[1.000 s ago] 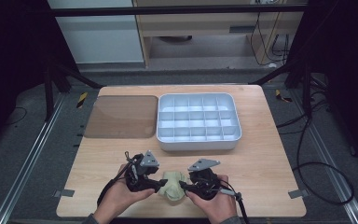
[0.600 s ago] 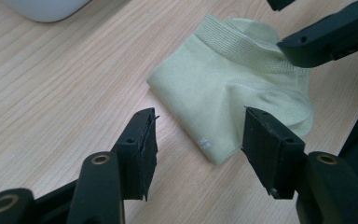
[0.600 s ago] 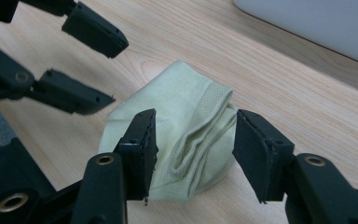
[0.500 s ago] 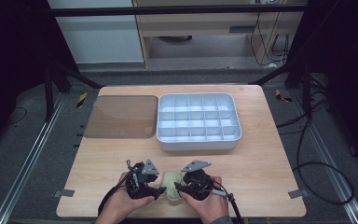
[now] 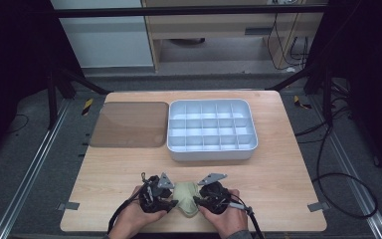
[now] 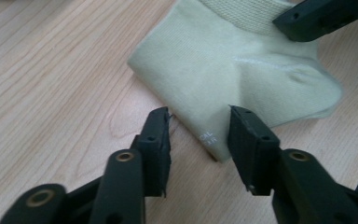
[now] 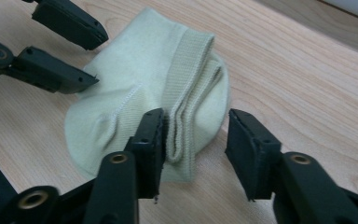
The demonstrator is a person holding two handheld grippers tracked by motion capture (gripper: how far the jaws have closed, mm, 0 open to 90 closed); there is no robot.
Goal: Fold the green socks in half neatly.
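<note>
A pale green folded sock [image 5: 186,193] lies flat on the wooden table near its front edge. My left gripper [image 5: 173,201] is at the sock's left side and my right gripper [image 5: 198,199] at its right. In the left gripper view the left gripper [image 6: 198,121] straddles a corner of the sock [image 6: 242,70], one jaw over bare wood and one over the fabric. In the right gripper view the right gripper [image 7: 196,128] straddles the ribbed cuff [image 7: 189,93]. Both pairs of jaws have just been closing, with fabric between them, and a gap still shows on each.
A white compartment tray [image 5: 211,152] stands behind the sock at the table's middle. A brown mat [image 5: 129,124] lies to the tray's left. The table's front edge [image 5: 194,230] runs just below the hands. Bare wood [image 5: 288,189] stretches to the right.
Both hands have sunk a little onto the sock, and both pairs of jaws stand narrower around it than before.
</note>
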